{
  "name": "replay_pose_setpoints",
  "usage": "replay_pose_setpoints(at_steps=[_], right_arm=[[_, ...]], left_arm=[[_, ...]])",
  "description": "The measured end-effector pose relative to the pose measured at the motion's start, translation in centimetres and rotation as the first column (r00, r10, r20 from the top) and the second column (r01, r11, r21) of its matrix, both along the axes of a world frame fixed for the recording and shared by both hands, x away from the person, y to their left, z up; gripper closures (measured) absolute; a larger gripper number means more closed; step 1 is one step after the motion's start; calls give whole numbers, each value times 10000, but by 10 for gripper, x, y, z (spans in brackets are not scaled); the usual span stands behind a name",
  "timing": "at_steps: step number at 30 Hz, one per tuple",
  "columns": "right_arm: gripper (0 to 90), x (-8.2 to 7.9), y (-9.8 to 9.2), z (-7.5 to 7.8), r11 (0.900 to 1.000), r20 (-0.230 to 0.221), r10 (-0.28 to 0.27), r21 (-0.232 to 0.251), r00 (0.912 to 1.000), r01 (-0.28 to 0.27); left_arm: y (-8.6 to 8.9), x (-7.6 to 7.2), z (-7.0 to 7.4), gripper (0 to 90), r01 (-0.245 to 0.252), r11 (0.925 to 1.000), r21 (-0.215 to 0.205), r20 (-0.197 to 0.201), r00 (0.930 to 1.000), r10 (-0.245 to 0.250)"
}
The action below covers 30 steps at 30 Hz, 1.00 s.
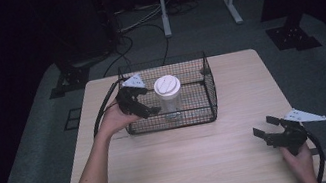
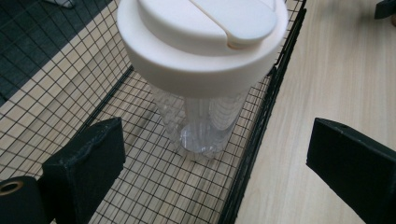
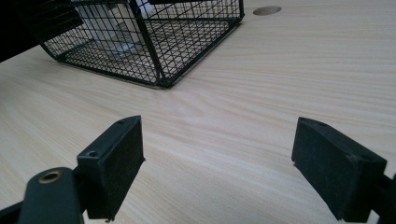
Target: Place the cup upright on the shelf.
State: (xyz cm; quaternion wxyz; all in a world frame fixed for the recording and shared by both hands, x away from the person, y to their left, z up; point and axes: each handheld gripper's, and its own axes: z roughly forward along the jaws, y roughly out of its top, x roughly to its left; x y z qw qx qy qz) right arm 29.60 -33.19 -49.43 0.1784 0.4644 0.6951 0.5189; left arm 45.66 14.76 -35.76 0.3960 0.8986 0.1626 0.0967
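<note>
High view: wire basket [image 1: 205, 109] on the wooden tabletop [image 1: 189, 163], toward 12 o'clock of the tabletop's middle. Standing upright inside the basket, left of its centre, a clear tumbler [image 1: 171, 101] with a white lid [image 1: 167, 85]. At 9 o'clock of the tumbler, just beside it, left hand-held gripper [image 1: 145, 102] over the basket's left wall, jaws spread apart, nothing between the pads. At 4 o'clock of the basket, well apart from it near the tabletop's right front corner, right hand-held gripper [image 1: 264, 127], jaws likewise wide apart and empty, pointing toward 10 o'clock. Left gripper view: tumbler [image 2: 205, 126] seen from above on the basket's mesh floor [image 2: 154, 186], white lid [image 2: 201, 42] at 12 o'clock, both black jaws held clear of the tumbler, one above the mesh, the other beyond the basket wall above bare wood. Right gripper view: open jaws low above the bare tabletop [image 3: 224, 126], basket [image 3: 154, 51] at 11 o'clock, tumbler base faintly visible through the wire.
</note>
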Motion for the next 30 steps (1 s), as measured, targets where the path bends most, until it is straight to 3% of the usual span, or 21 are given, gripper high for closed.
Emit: replay_pose_setpoints(at_steps=[12, 22, 30], right_arm=[[156, 0, 0, 0, 10000, -18, 2, -19, 10000, -2], [156, 0, 0, 0, 10000, -48, 15, 2, 10000, -15], [157, 0, 0, 0, 10000, -54, 30, 14, 10000, -30]], left_arm=[[14, -20, 7, 29, 54, 9990, -453, 210, 9998, -44], [17, -32, 9, 24, 226, 9992, -320, 252, 9994, -218], [21, -43, 11, 25, 332, 9985, -444, 420, 9986, -313]])
